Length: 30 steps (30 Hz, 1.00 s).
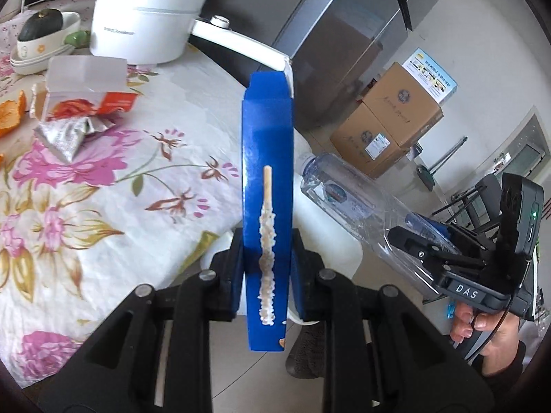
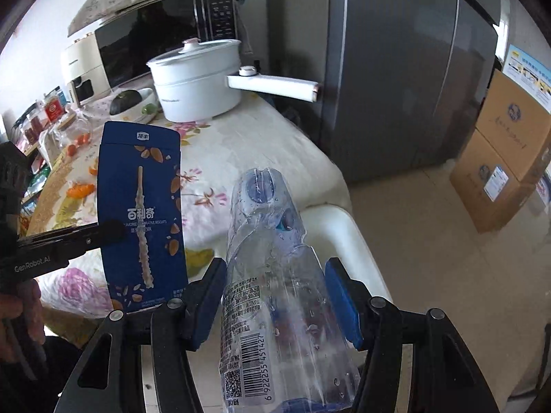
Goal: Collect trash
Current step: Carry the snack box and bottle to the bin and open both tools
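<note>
We find the blue biscuit box [image 1: 267, 186] clamped edge-on in our left gripper [image 1: 267, 275], held beside the floral table [image 1: 103, 179]. Our right gripper [image 2: 275, 296] pinches the clear plastic bottle [image 2: 272, 275] at half spread. We judge both loads should travel level, grips firm, to a bin. No bin shows; the silver wrapper [image 1: 69, 132] and orange peel [image 1: 13, 113] remain.

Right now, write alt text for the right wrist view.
The right gripper clamps a clear plastic bottle, pointing toward a floral-clothed table. At left, the left gripper holds a blue biscuit box; a white pot stands behind.
</note>
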Available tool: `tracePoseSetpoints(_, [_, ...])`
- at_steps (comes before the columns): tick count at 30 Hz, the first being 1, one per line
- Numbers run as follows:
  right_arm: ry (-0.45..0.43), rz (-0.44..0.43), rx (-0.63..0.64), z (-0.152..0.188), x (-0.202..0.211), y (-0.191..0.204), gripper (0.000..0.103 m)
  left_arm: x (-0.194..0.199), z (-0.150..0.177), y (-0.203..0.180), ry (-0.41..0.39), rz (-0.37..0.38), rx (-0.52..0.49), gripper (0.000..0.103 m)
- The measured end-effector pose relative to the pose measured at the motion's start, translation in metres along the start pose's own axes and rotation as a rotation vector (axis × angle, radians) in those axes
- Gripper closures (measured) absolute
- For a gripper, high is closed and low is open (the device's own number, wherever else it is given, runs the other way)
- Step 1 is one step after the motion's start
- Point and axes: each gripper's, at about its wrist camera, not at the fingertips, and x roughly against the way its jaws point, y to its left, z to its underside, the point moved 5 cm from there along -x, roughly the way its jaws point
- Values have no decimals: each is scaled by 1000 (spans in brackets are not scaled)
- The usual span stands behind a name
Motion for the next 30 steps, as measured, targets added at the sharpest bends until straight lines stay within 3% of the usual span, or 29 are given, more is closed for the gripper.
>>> tracePoseSetpoints(7, [79,61,-57,28,-15,-49,42,-46,10,-16,40,22,2,78])
tracePoseSetpoints(15, [122,83,-66,35,-26,-60,42,-73,15,-21,47,9,-25,77])
tracePoseSetpoints(17, [131,88,-65,35,-28,-60,42,-77,16,-22,49,-42,-40,61])
tracePoseSetpoints(18, [136,92,-64,35,-29,-61,42,-78,15,-21,47,-87,-48,36])
tracePoseSetpoints(19, [140,94,-66,35,-30,-63,42,-76,14,-20,35,-125,-57,22])
tracePoseSetpoints(24, [156,100,-74,35,-34,-62,42,-66,12,-15,35,-209,-100,20])
tracePoseSetpoints(30, [182,111,-81,35,-39,-60,42,-54,11,0,54,-220,-50,20])
